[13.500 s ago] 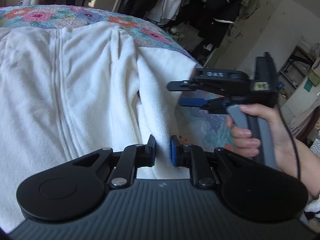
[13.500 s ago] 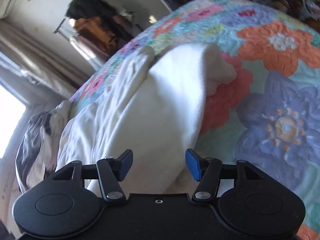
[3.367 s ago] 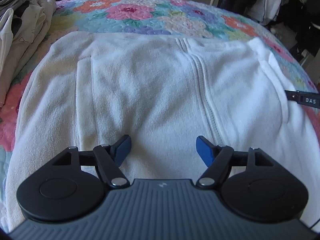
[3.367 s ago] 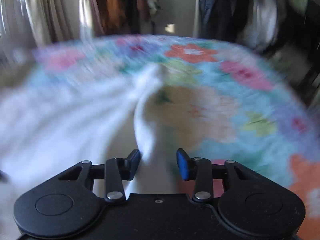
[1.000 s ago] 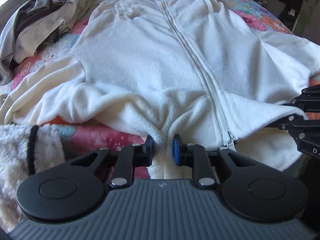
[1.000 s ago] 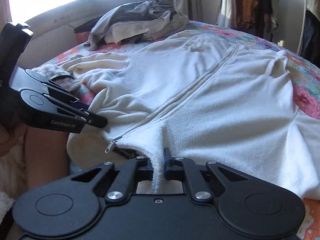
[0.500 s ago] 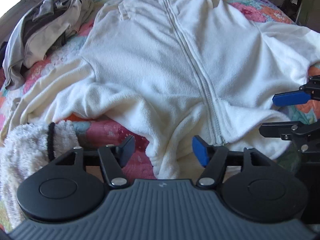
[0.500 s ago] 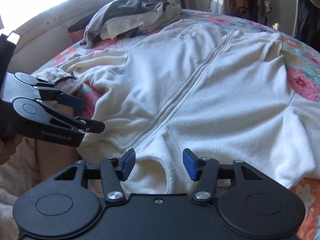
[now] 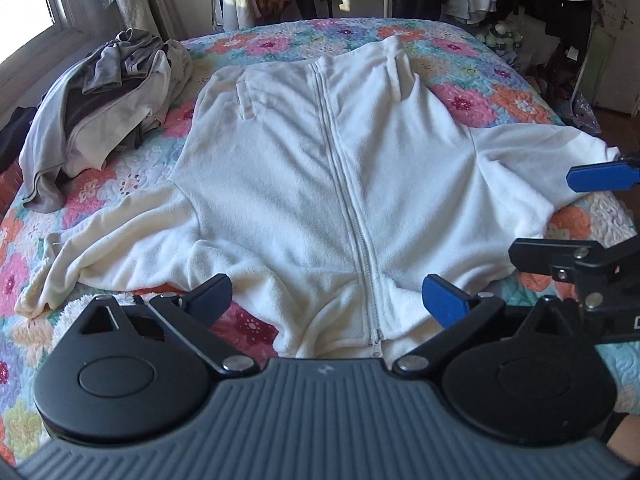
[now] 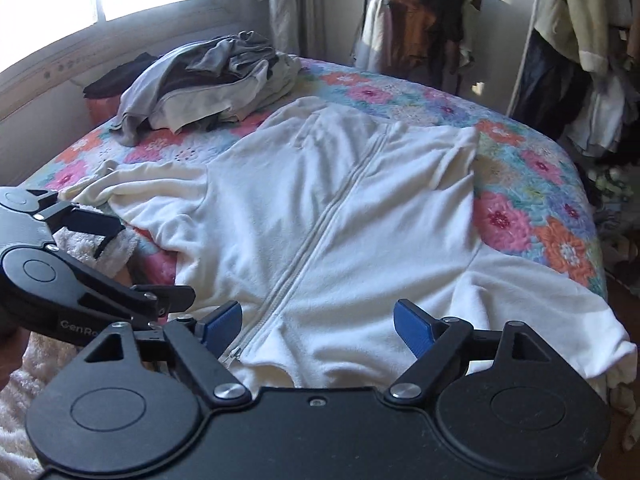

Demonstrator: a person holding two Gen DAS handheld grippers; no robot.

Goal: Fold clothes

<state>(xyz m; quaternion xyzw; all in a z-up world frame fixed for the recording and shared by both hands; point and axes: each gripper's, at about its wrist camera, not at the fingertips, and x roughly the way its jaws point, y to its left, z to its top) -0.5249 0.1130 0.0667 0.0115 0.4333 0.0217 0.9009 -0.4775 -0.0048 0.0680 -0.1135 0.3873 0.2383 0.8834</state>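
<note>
We see a white fleece jacket (image 9: 304,184) lying front side up on the bed (image 9: 472,100), which is covered by a floral quilt. Its zipper (image 9: 344,184) is closed and runs down the middle of the garment toward both cameras. Both sleeves are spread out to the sides: one sleeve (image 9: 100,256) trails over the quilt on the left of the left wrist view, the other (image 9: 532,164) lies on the right, reaching toward the bed edge. The near edge of the jacket is rumpled, with the zipper pull (image 9: 377,344) close to the left gripper body.

Left gripper (image 9: 326,294): fingers spread wide, holding nothing, hovering above the near edge of the jacket, with the zipper end between them. Right gripper (image 10: 318,318): fingers likewise spread wide and empty, above the same edge, slightly to the right of the zipper line.

Each gripper appears in the other's view; in the left wrist view the right gripper's blue pad (image 9: 600,178) shows at the right border, over the right sleeve.

A pile of grey and beige clothes (image 10: 208,84) sits on the far left corner of the bed, apart from the jacket. A fluffy white textile (image 10: 96,248) lies at the near left bed edge. More clothes hang on a rack (image 10: 424,28) behind the bed.
</note>
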